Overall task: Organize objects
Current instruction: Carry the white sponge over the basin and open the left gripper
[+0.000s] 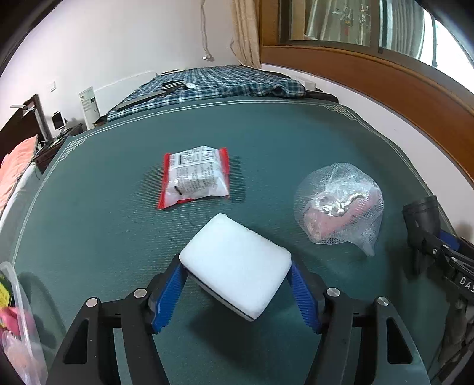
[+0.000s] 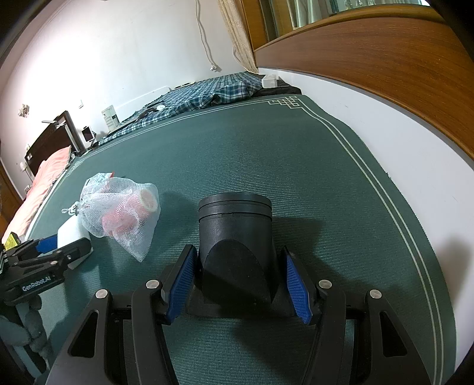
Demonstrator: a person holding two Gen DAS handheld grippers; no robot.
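Right, my left gripper (image 1: 235, 285) has its fingers pinching the white sponge (image 1: 237, 266) low in frame, my right gripper (image 2: 238, 278) clamps the black cylinder (image 2: 237, 234) at centre, and either could slip onto the counter (image 1: 266, 142) if I tilt.

white wall (image 1: 118, 38) | wood-framed window (image 1: 355, 23) (daylit) | plaid bed (image 1: 213, 80) | green table mat (image 2: 266, 154)

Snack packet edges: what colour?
Red, on the snack packet; clearest in the left wrist view.
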